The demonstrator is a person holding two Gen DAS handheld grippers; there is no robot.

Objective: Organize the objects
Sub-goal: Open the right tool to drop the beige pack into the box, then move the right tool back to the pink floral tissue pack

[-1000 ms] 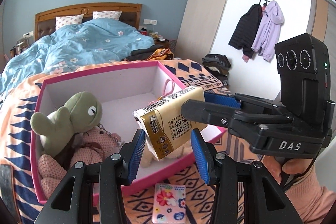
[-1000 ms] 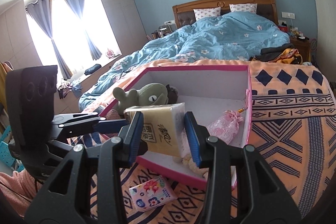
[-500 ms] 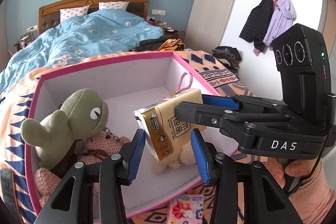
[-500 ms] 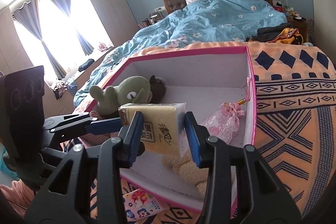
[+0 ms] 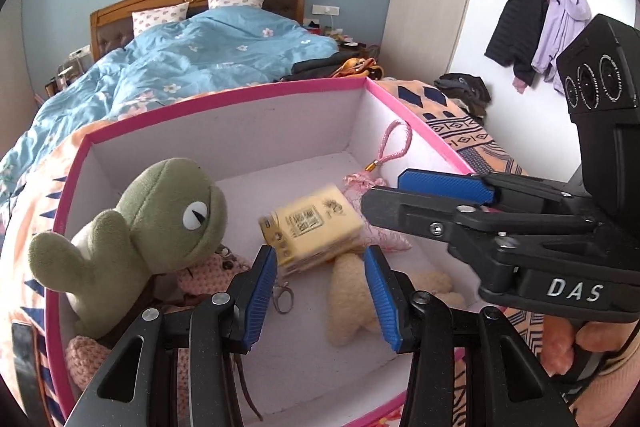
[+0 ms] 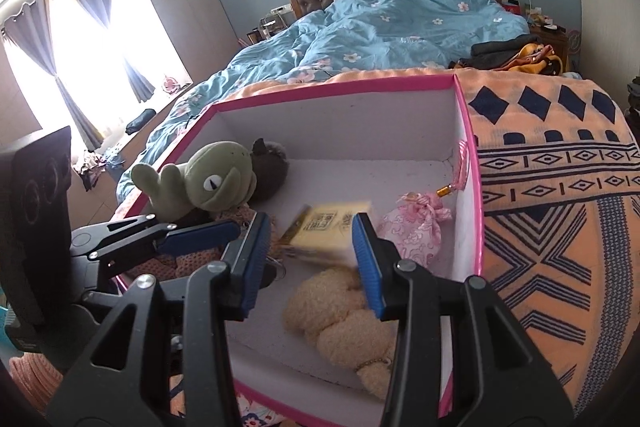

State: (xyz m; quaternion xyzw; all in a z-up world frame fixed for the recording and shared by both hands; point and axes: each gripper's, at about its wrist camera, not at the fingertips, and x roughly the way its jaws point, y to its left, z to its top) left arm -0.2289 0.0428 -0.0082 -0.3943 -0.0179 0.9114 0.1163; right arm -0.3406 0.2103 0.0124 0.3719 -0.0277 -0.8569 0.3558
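**Tissue pack in the pink box, both jaws empty**

Left wrist view, L to R: green plush [image 5: 160, 223] at 9 o'clock inside pink-rimmed box [image 5: 224, 95]; left hand-held gripper [image 5: 320, 291] at 6 o'clock, jaws apart, nothing between pads. Yellow tissue pack [image 5: 316, 227], blurred, sits at centre inside the box, just beyond the pads, next to cream plush [image 5: 352, 299]. Pink pouch [image 5: 368, 187] at 1 o'clock. Right hand-held gripper [image 6: 308, 259], entering at 3 o'clock, likewise spread and empty.

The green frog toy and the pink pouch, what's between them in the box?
In the right wrist view, the blurred yellow tissue pack lies between the green frog toy and pink pouch.
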